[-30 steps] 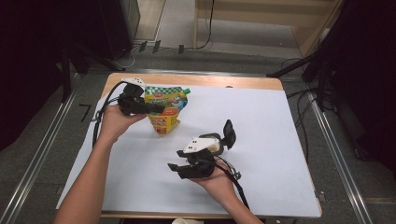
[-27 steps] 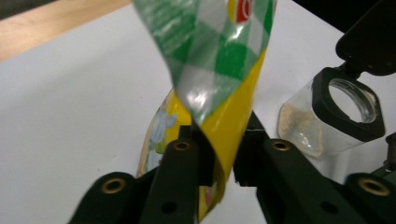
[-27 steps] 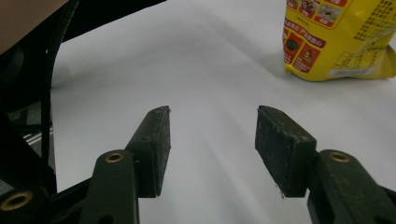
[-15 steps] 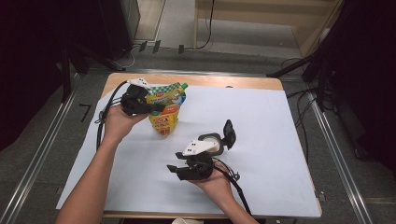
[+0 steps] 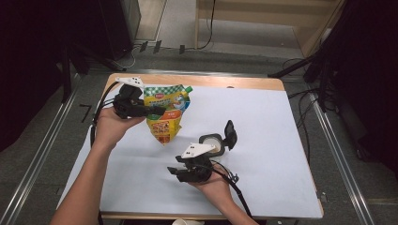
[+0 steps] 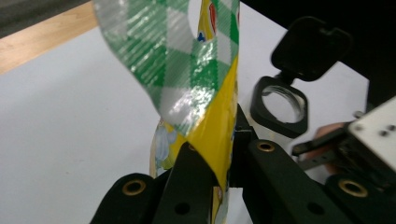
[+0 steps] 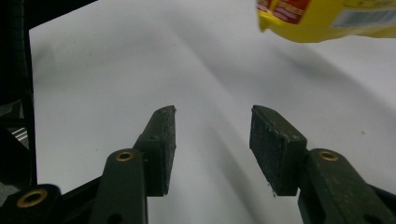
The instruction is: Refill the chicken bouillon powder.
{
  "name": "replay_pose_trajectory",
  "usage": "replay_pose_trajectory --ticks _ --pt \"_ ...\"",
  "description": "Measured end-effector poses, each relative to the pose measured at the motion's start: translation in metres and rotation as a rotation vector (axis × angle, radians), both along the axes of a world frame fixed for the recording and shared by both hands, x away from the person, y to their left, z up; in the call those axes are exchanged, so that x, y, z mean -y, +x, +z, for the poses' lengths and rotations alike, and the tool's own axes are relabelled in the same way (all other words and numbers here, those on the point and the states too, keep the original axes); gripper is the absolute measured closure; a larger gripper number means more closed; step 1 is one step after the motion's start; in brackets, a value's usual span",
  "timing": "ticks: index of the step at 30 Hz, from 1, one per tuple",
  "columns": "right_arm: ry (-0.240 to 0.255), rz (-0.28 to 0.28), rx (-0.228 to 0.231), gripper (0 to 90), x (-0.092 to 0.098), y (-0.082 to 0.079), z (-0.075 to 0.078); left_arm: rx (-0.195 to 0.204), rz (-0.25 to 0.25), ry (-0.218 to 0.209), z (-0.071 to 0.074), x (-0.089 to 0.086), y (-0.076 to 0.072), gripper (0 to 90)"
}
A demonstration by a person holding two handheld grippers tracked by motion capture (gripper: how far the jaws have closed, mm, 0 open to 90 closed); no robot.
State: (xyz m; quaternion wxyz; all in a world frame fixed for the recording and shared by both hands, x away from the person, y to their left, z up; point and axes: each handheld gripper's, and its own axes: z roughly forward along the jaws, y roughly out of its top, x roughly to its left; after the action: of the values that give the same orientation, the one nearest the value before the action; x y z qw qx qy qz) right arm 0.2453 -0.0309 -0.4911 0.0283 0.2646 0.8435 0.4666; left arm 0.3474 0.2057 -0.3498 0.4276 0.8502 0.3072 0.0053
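Pouch (image 5: 165, 112) lifted, left tool (image 5: 157, 111) clamped shut

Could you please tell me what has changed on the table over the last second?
The left tool closed on the pouch and lifted it. The right tool's jaws have just been closing, with nothing between them. The flip-lid jar stayed beside the right hand.

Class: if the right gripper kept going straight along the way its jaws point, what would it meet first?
Probably the white table cover: the right gripper has open, empty jaws aimed over bare sheet. The yellow pouch hangs off to one side; depth is unclear.
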Motion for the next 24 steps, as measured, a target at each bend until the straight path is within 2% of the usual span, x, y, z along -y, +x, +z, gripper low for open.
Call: replay_pose_trajectory --ticks 3,5,9,14,17,18,21,24 --pt "0.000 -0.008 0.015 51.4 0.000 0.001 -0.001 -0.020 -0.013 -0.001 0.005 -0.002 -0.009 90.0" --pt "0.010 -0.019 0.005 51.5 0.000 0.002 -0.001 -0.036 -0.013 -0.003 0.007 -0.002 -0.013 90.0" --pt "0.004 -0.034 0.002 52.4 -0.003 0.004 -0.003 -0.049 -0.044 -0.014 0.011 0.000 -0.022 90.0" --pt "0.019 -0.068 -0.008 55.1 -0.006 0.006 -0.007 -0.079 -0.078 -0.038 0.014 0.003 -0.029 90.0" --pt "0.032 -0.085 -0.031 56.6 -0.007 0.008 -0.009 -0.087 -0.104 -0.054 0.014 0.006 -0.034 90.0" --pt "0.027 -0.096 -0.004 58.7 -0.008 0.007 -0.010 -0.095 -0.106 -0.055 0.014 0.007 -0.035 90.0" --pt "0.020 -0.118 0.020 62.0 -0.009 0.007 -0.009 -0.114 -0.132 -0.050 0.014 0.011 -0.040 90.0" --pt "0.017 -0.141 0.021 69.9 -0.009 0.008 -0.011 -0.120 -0.150 -0.053 0.016 0.014 -0.045 90.0"
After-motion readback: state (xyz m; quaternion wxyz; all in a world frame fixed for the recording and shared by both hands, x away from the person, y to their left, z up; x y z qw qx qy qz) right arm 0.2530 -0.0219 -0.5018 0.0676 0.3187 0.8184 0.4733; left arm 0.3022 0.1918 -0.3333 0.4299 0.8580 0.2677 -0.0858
